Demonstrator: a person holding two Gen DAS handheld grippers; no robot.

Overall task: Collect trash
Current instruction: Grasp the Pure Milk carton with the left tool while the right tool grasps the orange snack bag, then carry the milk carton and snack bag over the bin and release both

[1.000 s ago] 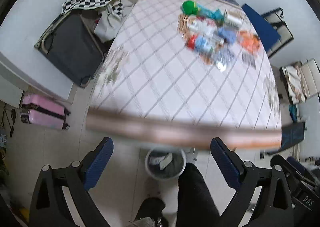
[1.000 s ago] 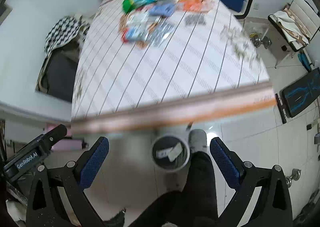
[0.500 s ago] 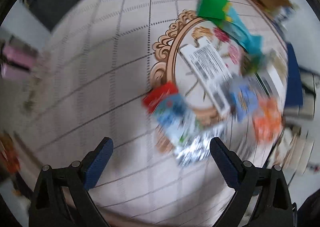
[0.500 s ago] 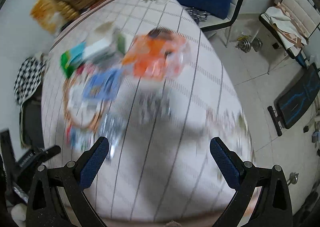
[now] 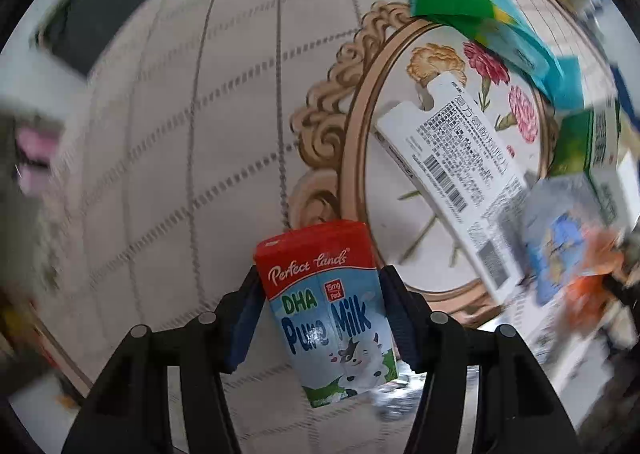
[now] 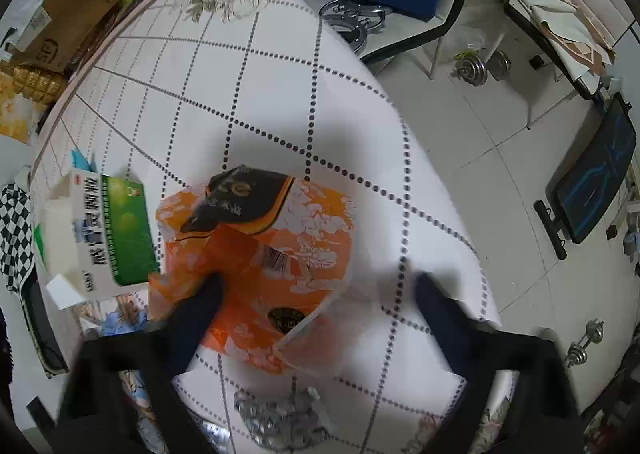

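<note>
Our left tool point(image 5: 320, 318) clamped on a milk carton point(image 5: 328, 310) just over the worktop point(image 5: 180, 134), our right tool point(image 6: 316, 294) spread wide — one finger point(image 6: 200, 306) on an orange wrapper point(image 6: 272, 254) lying flat on the cloth.

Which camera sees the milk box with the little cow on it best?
The left wrist view. The milk carton sits right in the middle there, held between the left gripper's blue pads, and you can read its label and see the cow. The right wrist view does not show it at all, only other trash such as the orange wrapper.
</note>
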